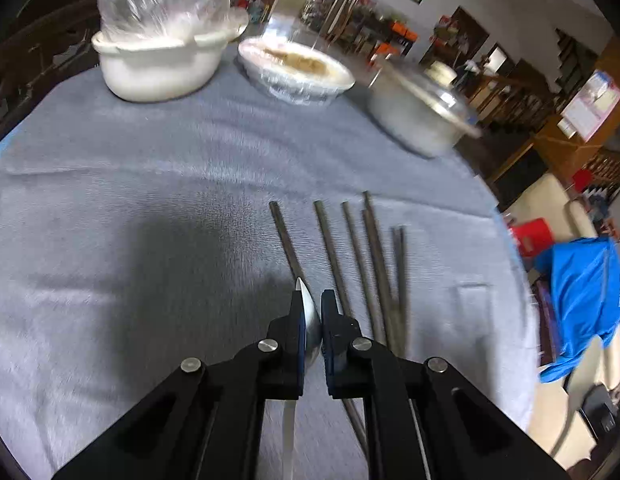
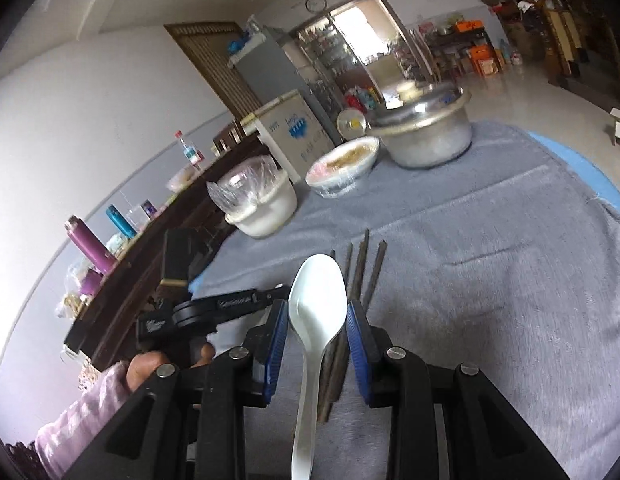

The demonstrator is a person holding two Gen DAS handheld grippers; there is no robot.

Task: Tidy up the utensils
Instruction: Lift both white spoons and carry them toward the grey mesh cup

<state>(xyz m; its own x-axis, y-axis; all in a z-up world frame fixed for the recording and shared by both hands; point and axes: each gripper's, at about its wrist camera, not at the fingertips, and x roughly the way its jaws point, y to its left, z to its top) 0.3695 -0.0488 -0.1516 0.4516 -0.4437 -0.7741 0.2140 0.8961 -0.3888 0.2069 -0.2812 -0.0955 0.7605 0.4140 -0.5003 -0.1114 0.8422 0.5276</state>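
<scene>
Nearest in the left wrist view, the left hand-held gripper (image 1: 310, 312) is clenched edge-on around a metal spoon (image 1: 311, 322), bowl pinched between the blue pads and handle trailing back under the body; held this way the spoon rides clear of the cloth, which I judge suits carrying it to a sorted spot. In the right wrist view the right hand-held gripper (image 2: 317, 320) has its pads set either side of a white spoon (image 2: 318, 300), bowl up and forward, handle running back between the arms; the pads appear to touch the bowl's flanks, so I judge it grasped, though contact on the right side is not certain. Just beyond both, dark chopsticks (image 1: 366, 264) lie in a loose, roughly parallel row on the grey cloth of the counter (image 1: 149, 200), seemingly the gathering place for utensils. At the far edge stand a white pot (image 1: 157, 68) topped with a clear bag, a film-covered bowl (image 1: 295, 70) and a lidded metal pot (image 1: 422, 116), kept well apart from the working area. Farther off, a white chest freezer (image 2: 297, 132) bears blue markings, too blurred to read; no other writing is legible.
</scene>
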